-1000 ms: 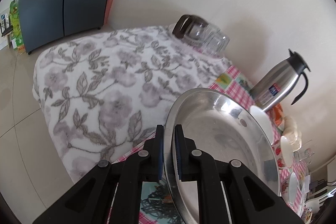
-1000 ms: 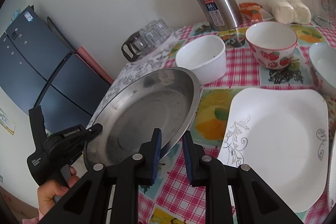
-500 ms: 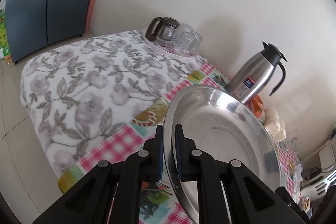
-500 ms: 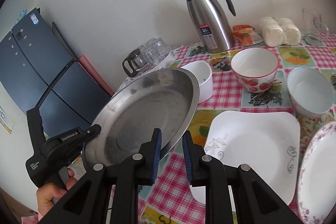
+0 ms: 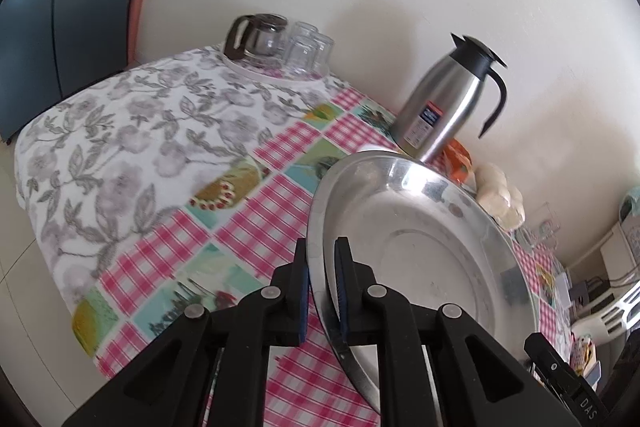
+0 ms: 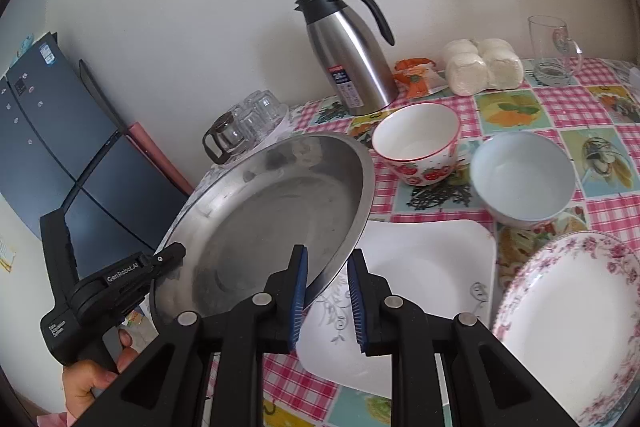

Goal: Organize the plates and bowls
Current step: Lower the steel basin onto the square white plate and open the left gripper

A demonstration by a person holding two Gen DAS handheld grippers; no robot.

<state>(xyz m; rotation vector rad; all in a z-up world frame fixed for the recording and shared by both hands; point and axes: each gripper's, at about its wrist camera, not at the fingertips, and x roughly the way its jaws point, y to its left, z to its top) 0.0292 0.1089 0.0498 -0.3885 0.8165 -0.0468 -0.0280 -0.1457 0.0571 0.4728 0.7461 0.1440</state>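
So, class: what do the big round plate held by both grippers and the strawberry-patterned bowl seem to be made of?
Round plate: likely stainless steel, with a dull brushed grey sheen and blurry reflections. Strawberry bowl: probably glazed ceramic, being glossy white with a printed red pattern.

The left gripper [image 6: 170,257], at the lower left of the right wrist view, bears "GenRobot.AI" in white on its black body, and small white lettering on its handle that looks like "Data Collection System". The steel jug [image 6: 352,59] at upper centre carries a red and blue label reading "24"; its smaller print is unreadable
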